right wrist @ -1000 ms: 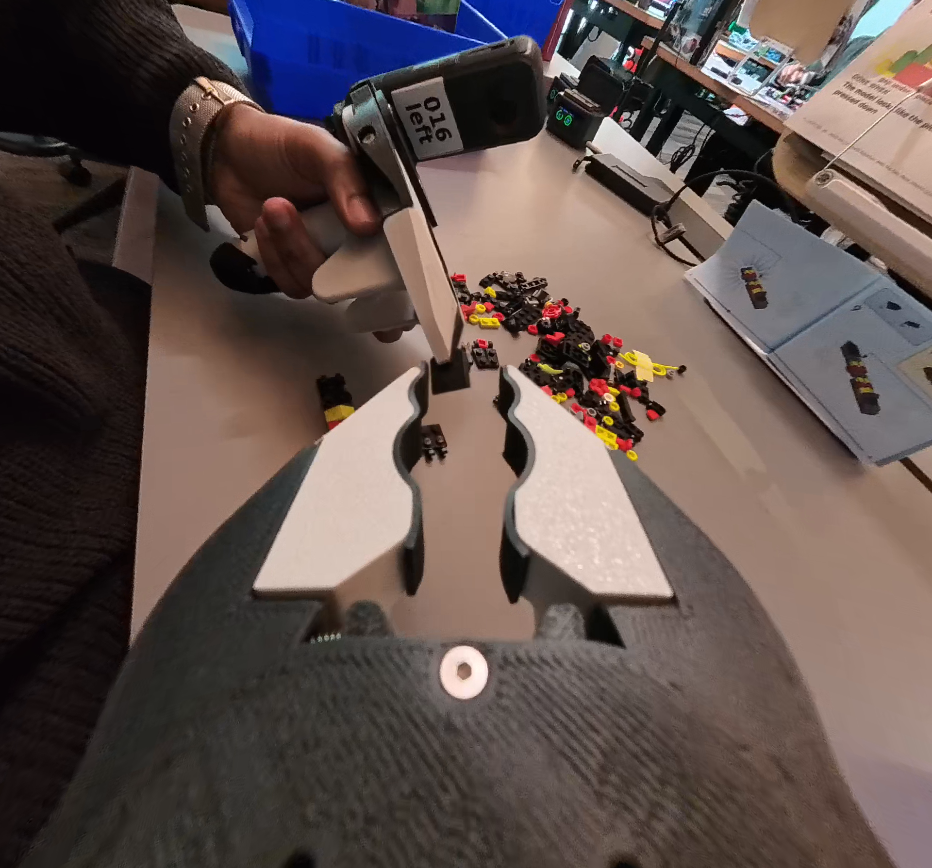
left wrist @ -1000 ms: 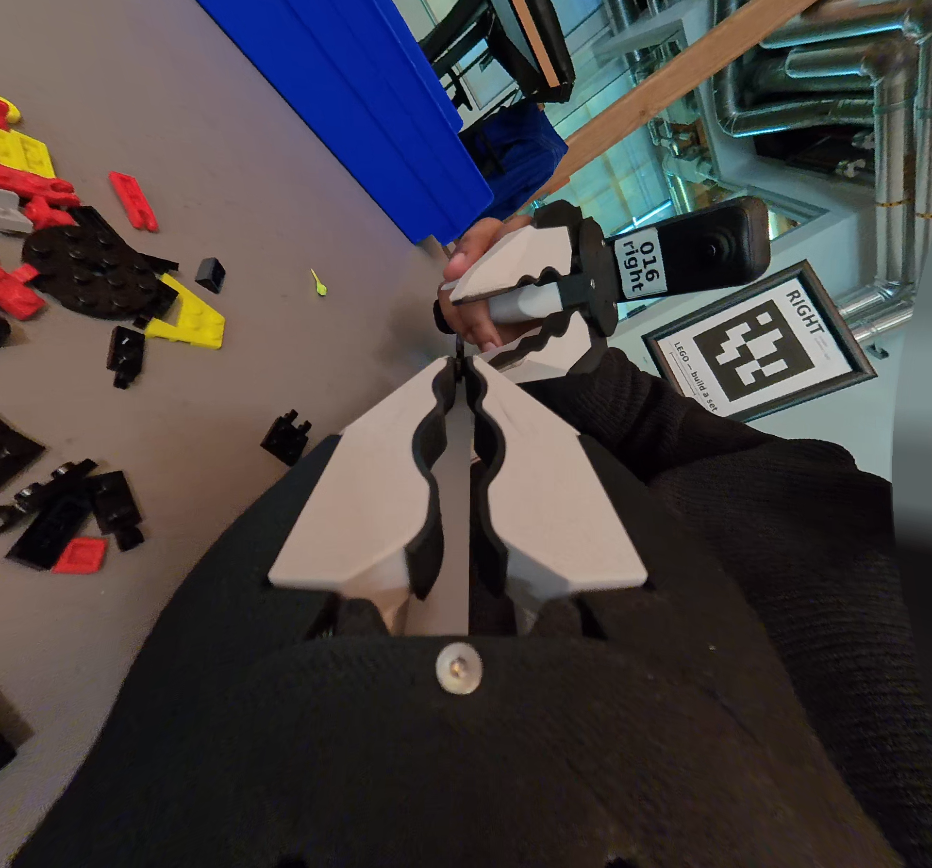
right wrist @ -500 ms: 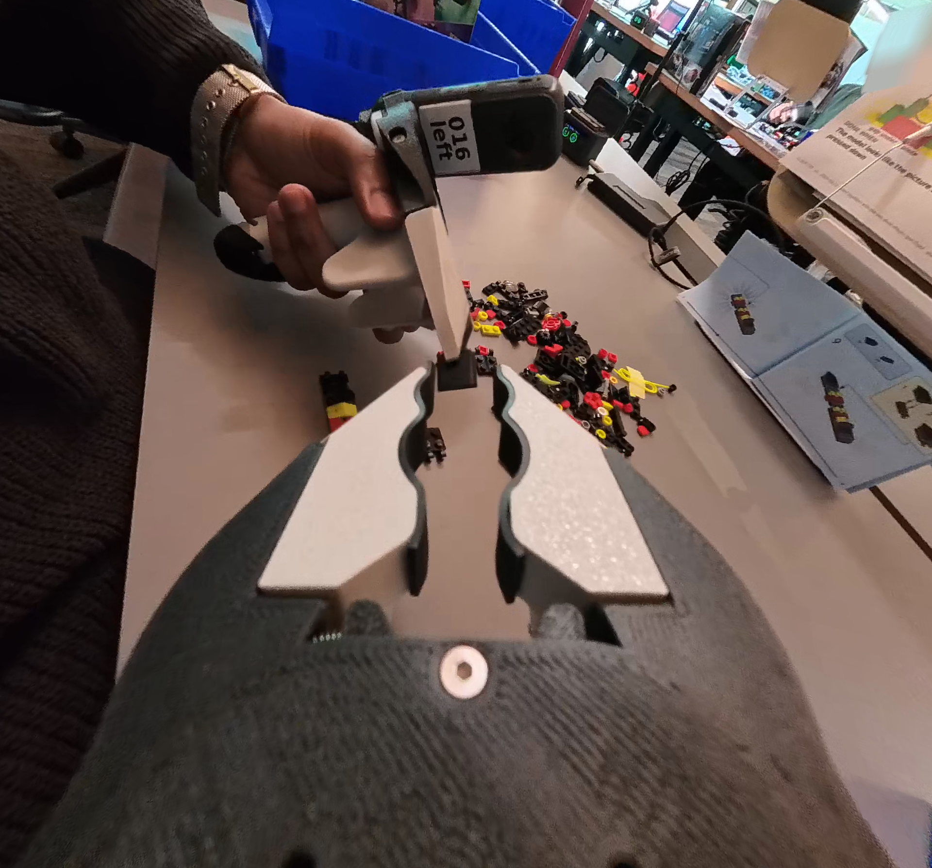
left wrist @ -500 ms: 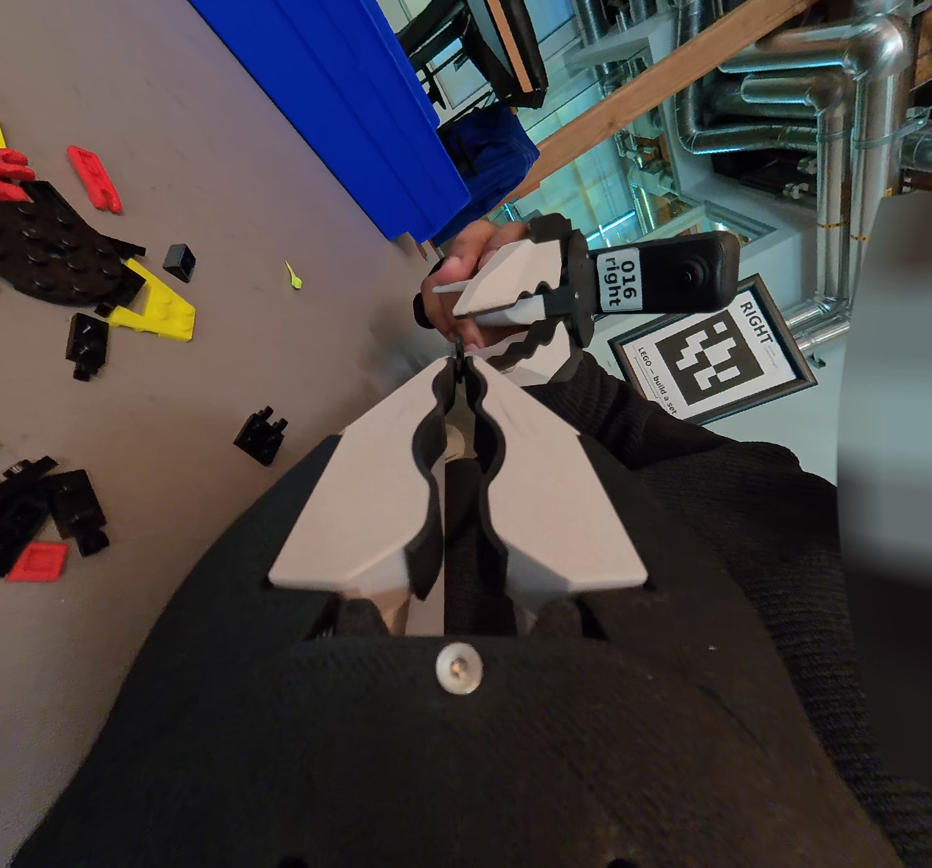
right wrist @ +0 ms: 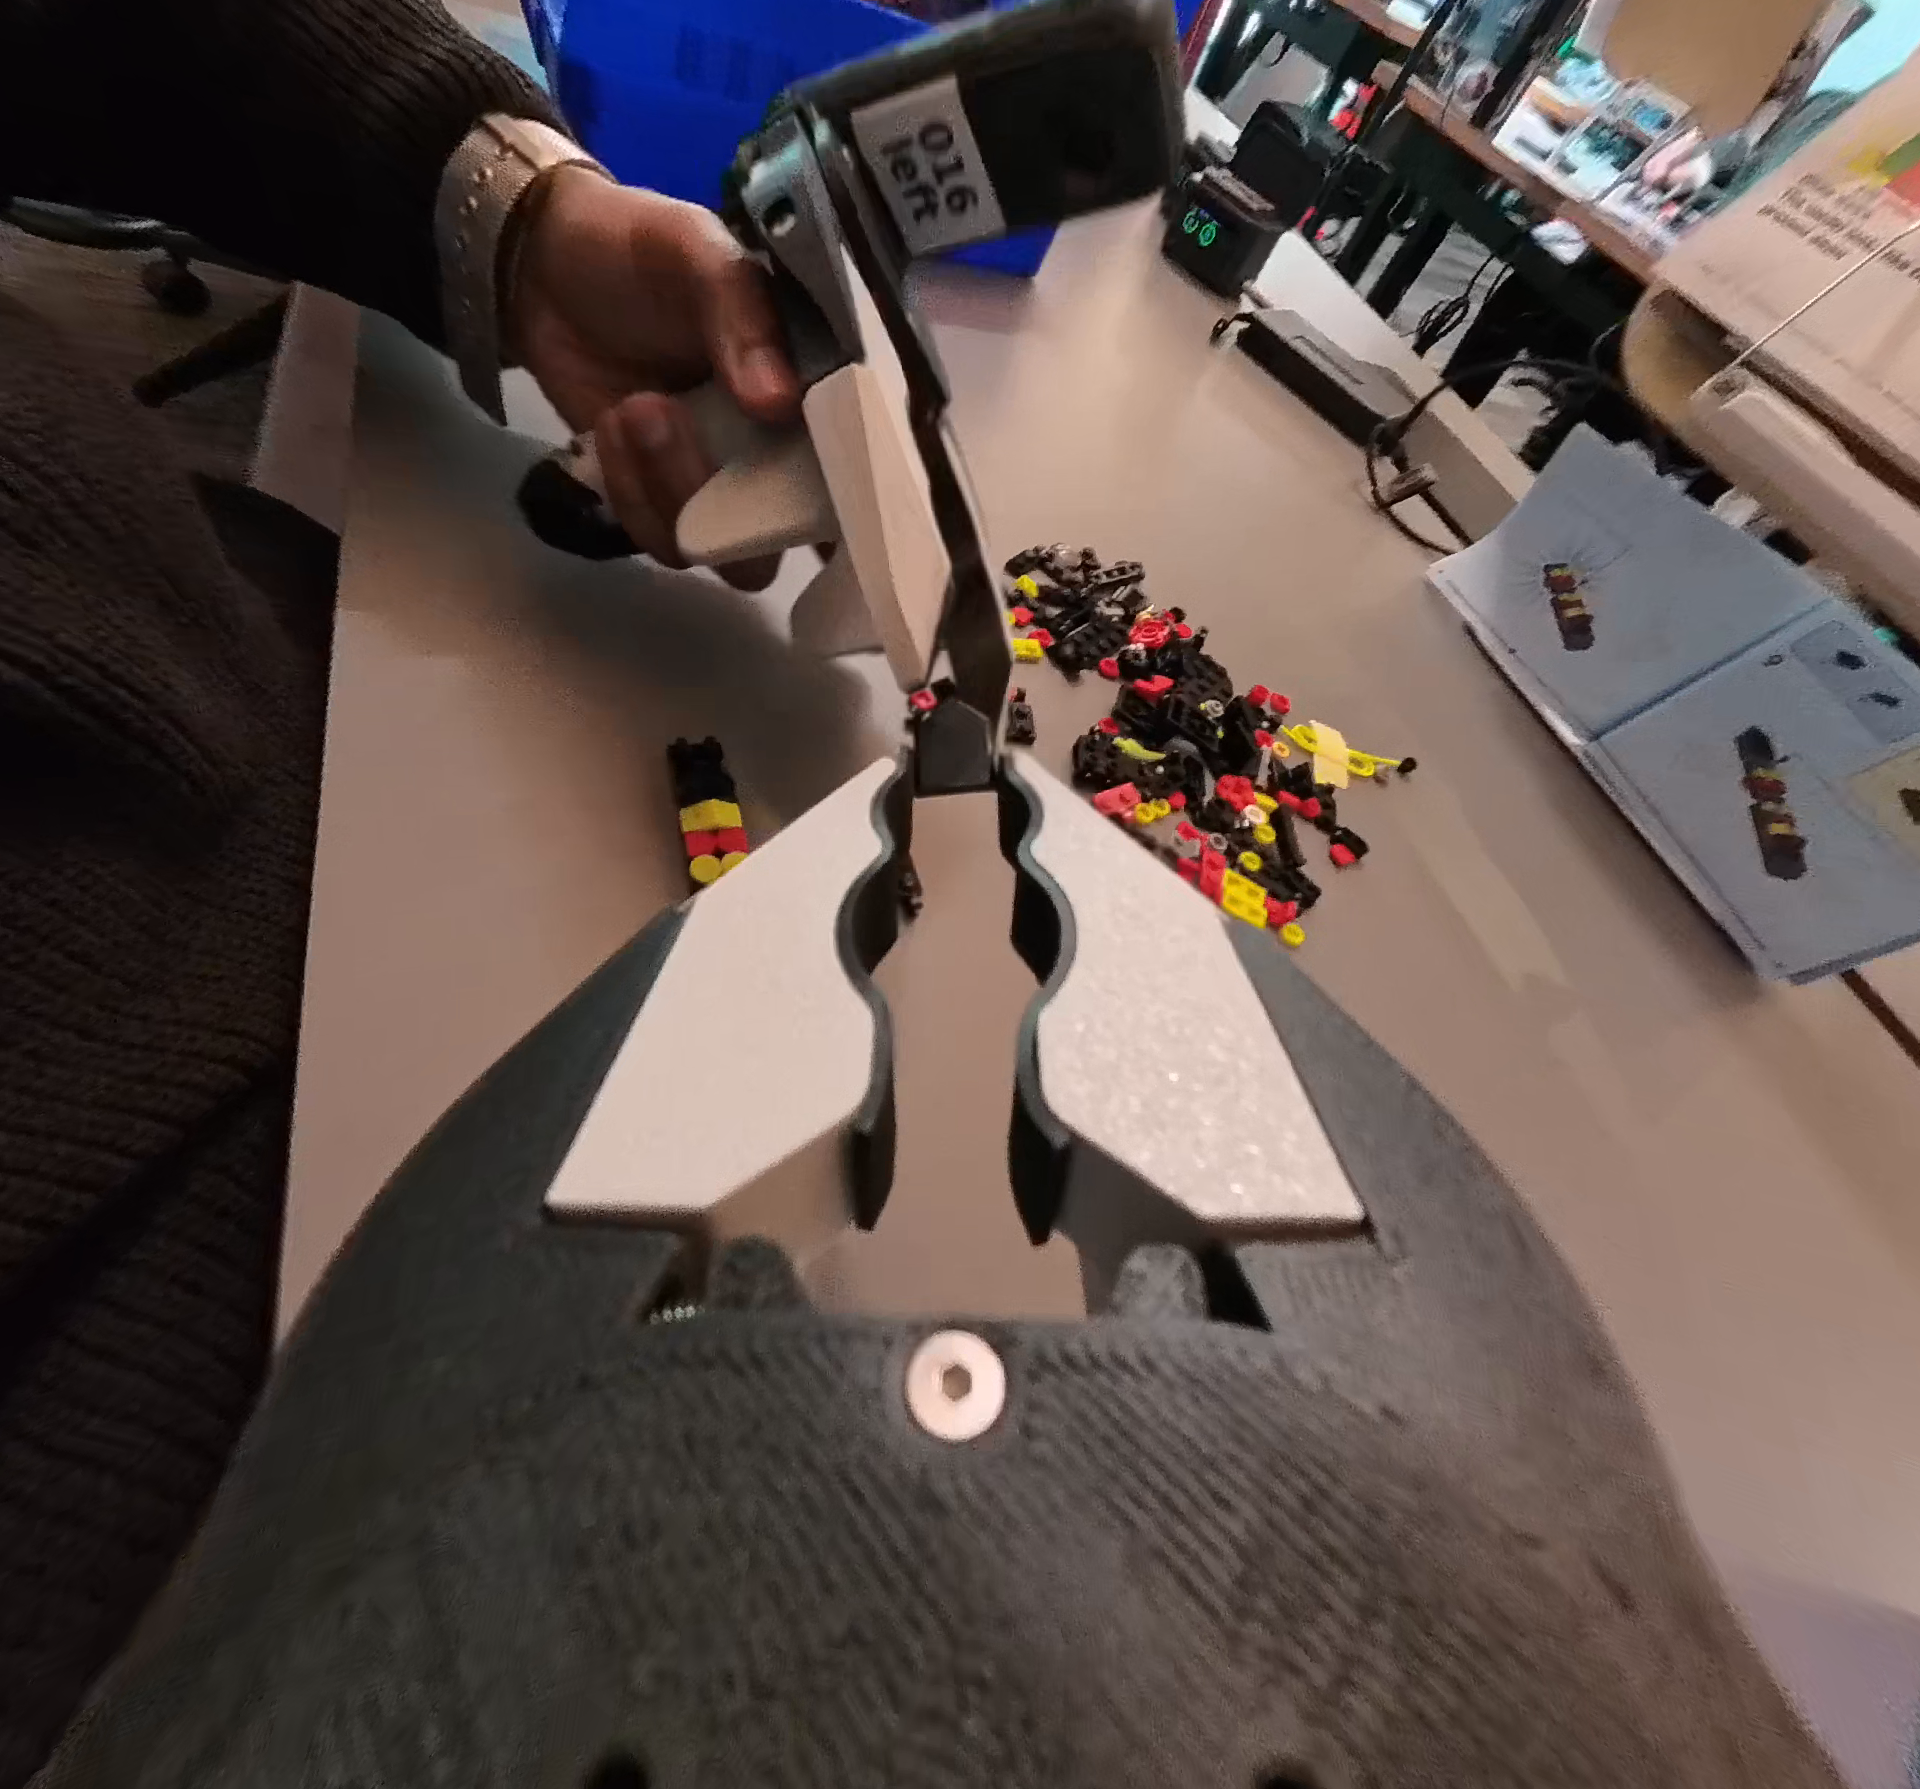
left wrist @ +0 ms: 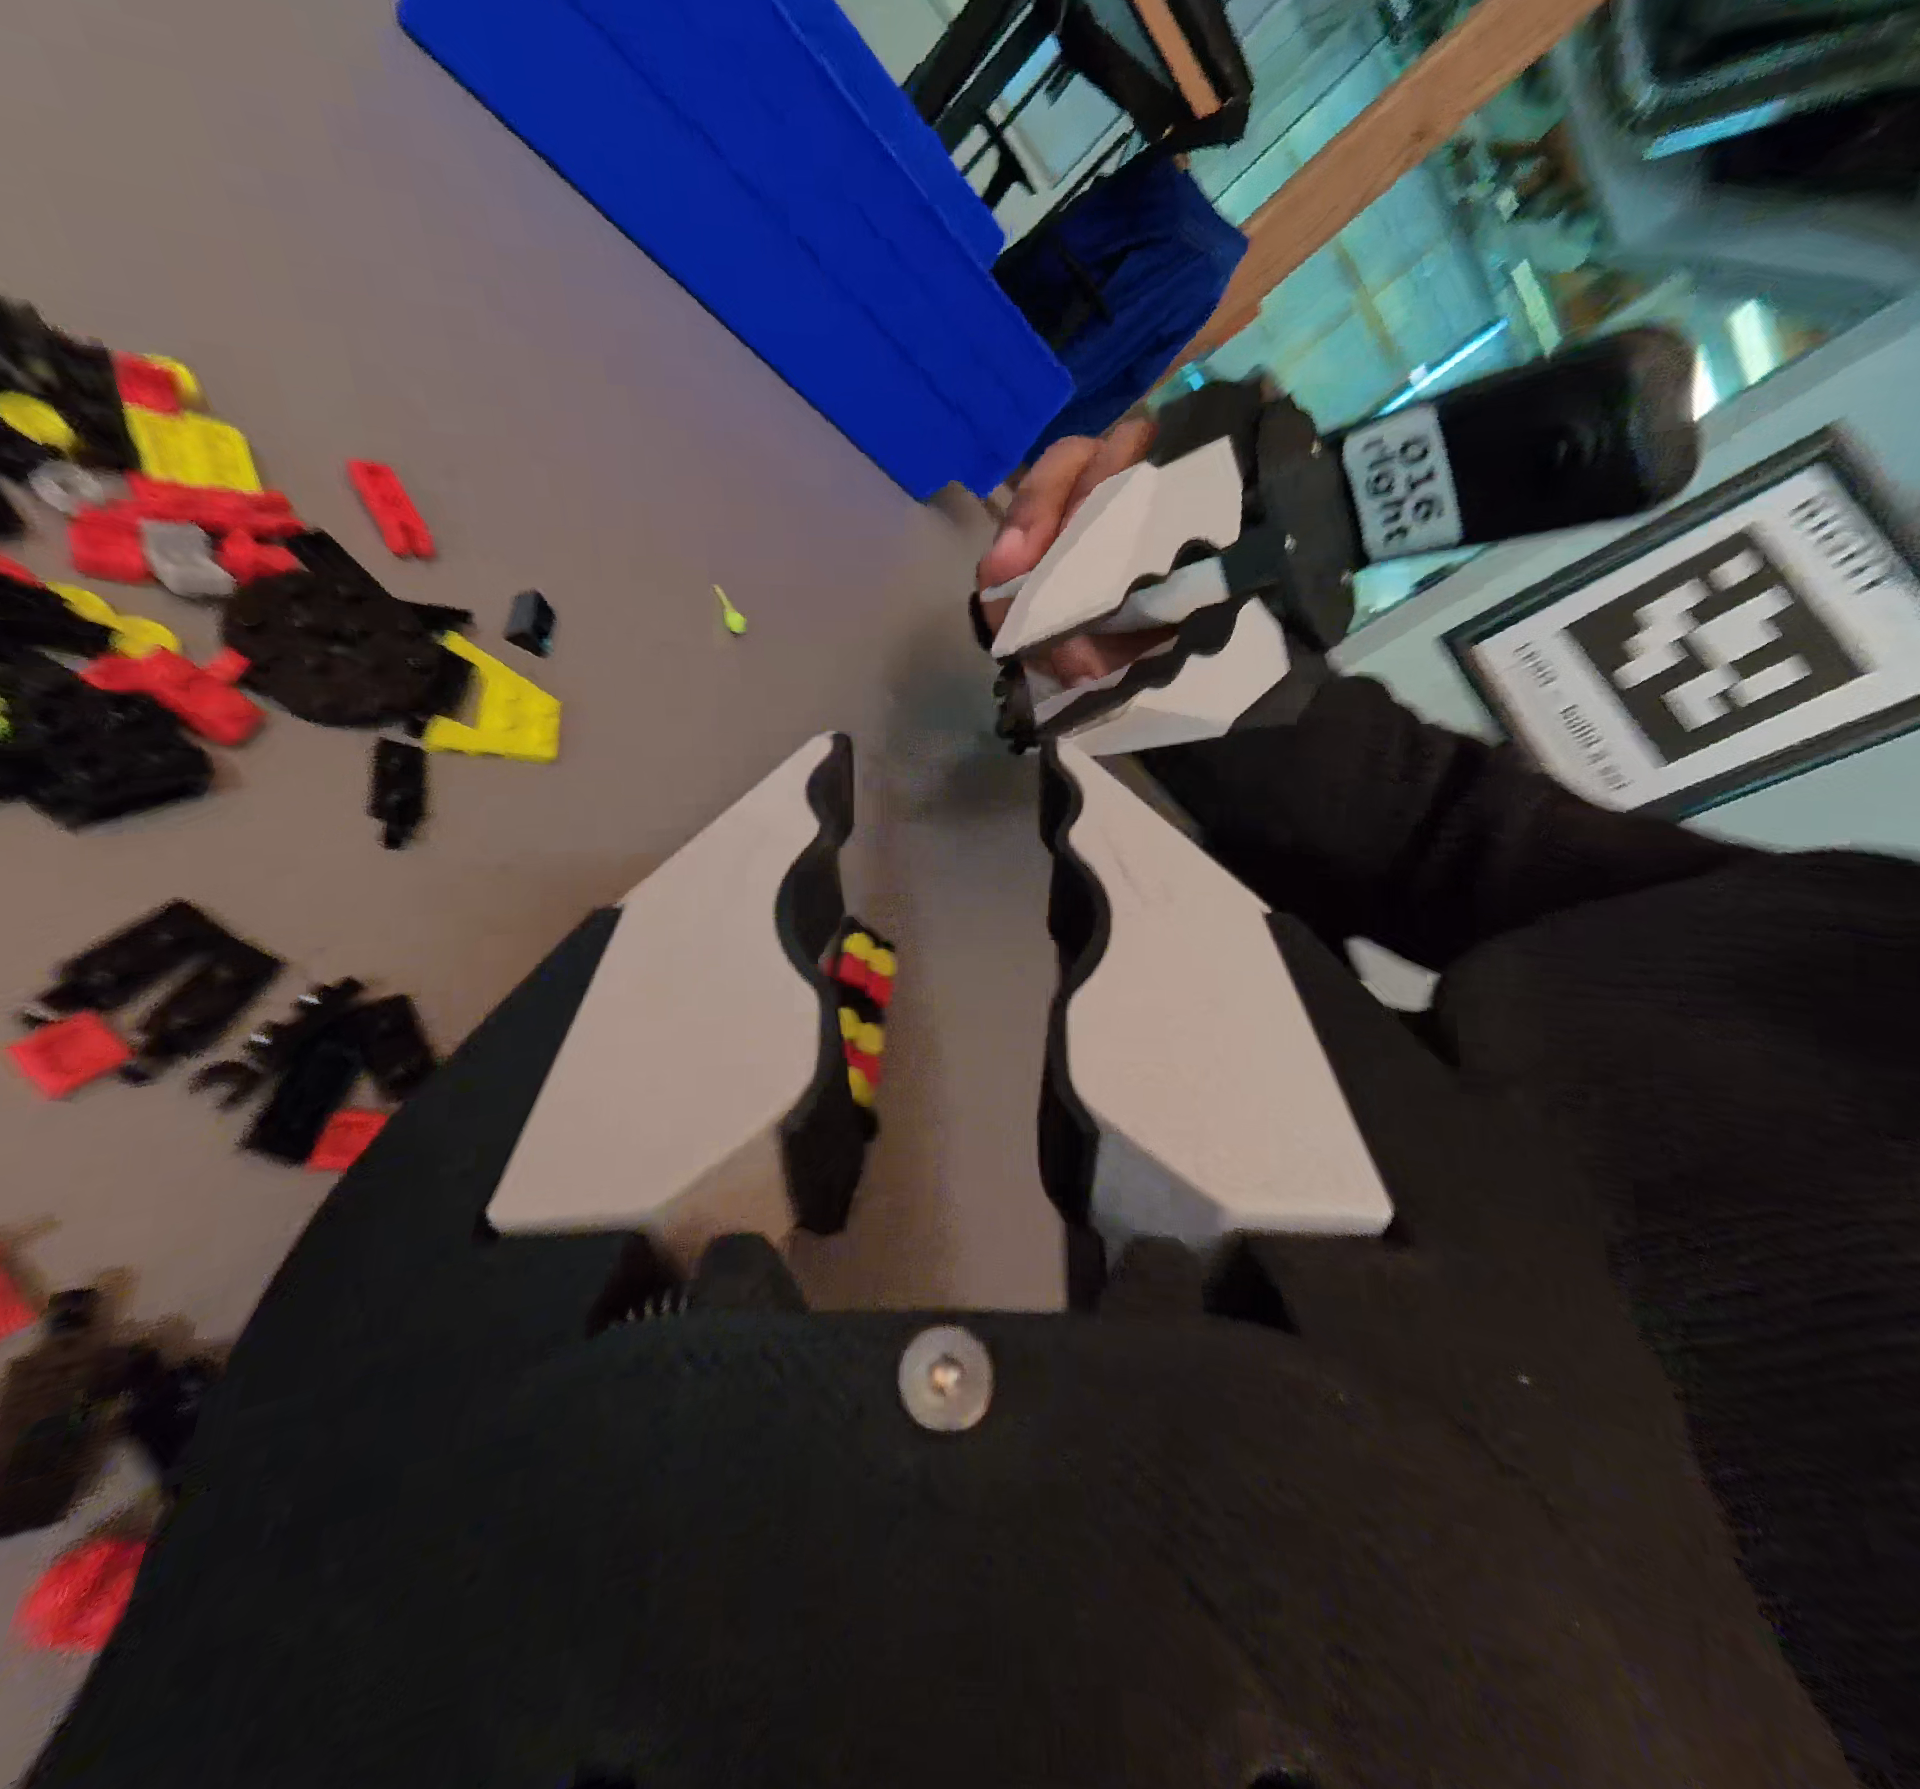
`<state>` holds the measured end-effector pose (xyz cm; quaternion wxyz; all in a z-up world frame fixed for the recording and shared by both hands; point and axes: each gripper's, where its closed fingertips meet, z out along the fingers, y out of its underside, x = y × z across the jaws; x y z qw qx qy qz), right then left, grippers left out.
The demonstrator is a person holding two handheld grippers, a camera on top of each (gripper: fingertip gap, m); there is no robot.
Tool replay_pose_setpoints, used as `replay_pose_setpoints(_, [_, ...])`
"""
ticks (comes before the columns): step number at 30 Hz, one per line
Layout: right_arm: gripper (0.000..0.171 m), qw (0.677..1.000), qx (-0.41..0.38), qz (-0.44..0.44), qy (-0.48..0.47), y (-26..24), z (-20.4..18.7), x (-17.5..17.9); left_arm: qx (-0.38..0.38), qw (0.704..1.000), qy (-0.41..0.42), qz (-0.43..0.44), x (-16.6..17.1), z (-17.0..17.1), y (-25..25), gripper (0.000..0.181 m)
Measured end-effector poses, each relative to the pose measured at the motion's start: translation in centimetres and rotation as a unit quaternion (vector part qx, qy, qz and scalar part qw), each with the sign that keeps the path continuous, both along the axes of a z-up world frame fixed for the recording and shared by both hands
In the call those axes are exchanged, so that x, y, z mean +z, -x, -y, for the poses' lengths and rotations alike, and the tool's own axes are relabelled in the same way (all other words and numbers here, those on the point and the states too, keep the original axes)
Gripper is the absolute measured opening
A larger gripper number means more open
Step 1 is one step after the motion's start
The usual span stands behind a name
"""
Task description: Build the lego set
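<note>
Striped stack [right wrist: 709,812]: your small built column of black, yellow and red bricks lies flat on the grey table [right wrist: 1455,1064], at the near left, apart from both tools. In the left wrist view it shows between that tool's fingers, close against the left one [left wrist: 860,1012].
Left gripper [left wrist: 943,768]: your jaws stand wide apart and hold nothing. In the right wrist view it comes down from the upper left, its tips just above the black piece [right wrist: 940,700].
Right gripper [right wrist: 954,775]: your jaws are narrow and clamp a small black sloped brick [right wrist: 951,747] at the tips, lifted off the table. A tiny red bit sits just above the brick; you cannot tell whether it is attached.
Loose pile [right wrist: 1195,752]: black, red and yellow parts lie spread to the right of your gripper tips, farther across the table.
Instruction booklet [right wrist: 1704,700]: it lies open at the far right of the table, pale blue pages up.
Blue bin [right wrist: 707,46]: it stands at the far edge, behind your left hand [right wrist: 634,337].
</note>
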<state>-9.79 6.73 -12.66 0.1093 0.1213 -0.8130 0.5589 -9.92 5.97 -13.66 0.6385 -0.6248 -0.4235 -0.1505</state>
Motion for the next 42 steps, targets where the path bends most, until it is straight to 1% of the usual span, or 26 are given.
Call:
replay_pose_setpoints(2, [0.014, 0.999, 0.009, 0.027, -0.017, -0.1, -0.2, -0.5, -0.005, 0.997, 0.056, -0.059, -0.4, 0.4, 0.0, 0.035])
replay_pose_setpoints(4, [0.014, 0.998, 0.021, 0.052, -0.035, -0.4, -0.4, -1.1, -0.014, 0.984, 0.124, -0.124, -0.9, 0.5, -0.2, 0.035])
replay_pose_setpoints(8, [0.014, 0.995, 0.042, 0.069, -0.063, -1.1, -0.5, -1.9, -0.034, 0.940, 0.245, -0.236, -2.1, 0.2, -0.9, 0.042])
replay_pose_setpoints(11, [0.014, 0.993, 0.054, 0.061, -0.081, -1.6, -0.5, -2.4, -0.051, 0.914, 0.283, -0.287, -2.1, -0.6, -1.8, 0.041])
replay_pose_setpoints(14, [0.014, 0.992, 0.066, 0.056, -0.097, -2.1, -0.6, -3.0, -0.062, 0.893, 0.311, -0.318, -2.2, -1.1, -2.4, 0.035])
replay_pose_setpoints(17, [0.014, 0.990, 0.077, 0.056, -0.104, -2.7, -0.6, -3.2, -0.079, 0.881, 0.329, -0.330, -2.5, -1.5, -3.1, 0.030])
replay_pose_setpoints(22, [0.015, 0.988, 0.091, 0.060, -0.110, -3.3, -0.6, -3.4, -0.083, 0.872, 0.339, -0.343, -2.7, -1.8, -3.3, 0.020])
replay_pose_setpoints(32, [0.014, 0.987, 0.095, 0.062, -0.116, -3.5, -0.6, -3.6, -0.095, 0.864, 0.348, -0.351, -3.2, -2.0, -3.7, 0.014])
replay_pose_setpoints(39, [0.014, 0.987, 0.096, 0.059, -0.115, -3.5, -0.5, -3.6, -0.100, 0.860, 0.350, -0.357, -3.3, -2.0, -3.8, 0.014])
replay_pose_setpoints(42, [0.015, 0.989, 0.085, 0.056, -0.109, -3.2, -0.4, -3.5, -0.093, 0.858, 0.354, -0.360, -3.3, -1.8, -3.5, 0.014])
